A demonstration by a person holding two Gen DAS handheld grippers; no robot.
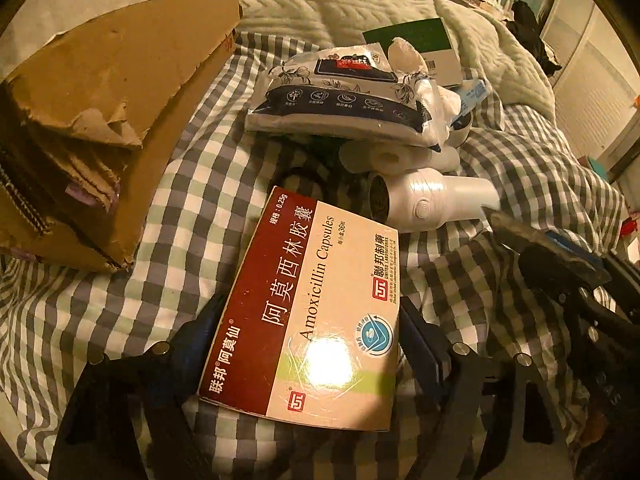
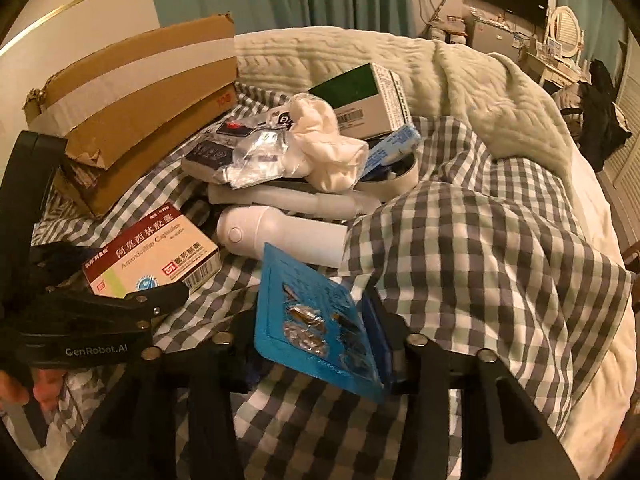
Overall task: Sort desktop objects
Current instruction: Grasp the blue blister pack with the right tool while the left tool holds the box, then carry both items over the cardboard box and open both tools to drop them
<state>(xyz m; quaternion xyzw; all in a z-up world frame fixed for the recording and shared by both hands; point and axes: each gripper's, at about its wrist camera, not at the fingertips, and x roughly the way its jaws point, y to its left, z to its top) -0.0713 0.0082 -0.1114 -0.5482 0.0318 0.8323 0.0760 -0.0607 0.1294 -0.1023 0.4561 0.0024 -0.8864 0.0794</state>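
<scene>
The amoxicillin box (image 1: 304, 312) is clamped in the left tool (image 1: 308, 344) and the blue blister card (image 2: 316, 320) in the right tool (image 2: 316, 344), both above the bed (image 2: 480, 264). Sorting appears barely begun: the wipes pack (image 1: 344, 92), white bottle (image 1: 432, 196) and green-white box (image 2: 368, 100) are left heaped mid-bed beside the cardboard box (image 1: 120, 92).

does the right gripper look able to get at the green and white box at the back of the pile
Probably not right now: the right gripper is shut on a blue blister pack, and the green and white box sits behind the wipes packet and white cloth.
</scene>
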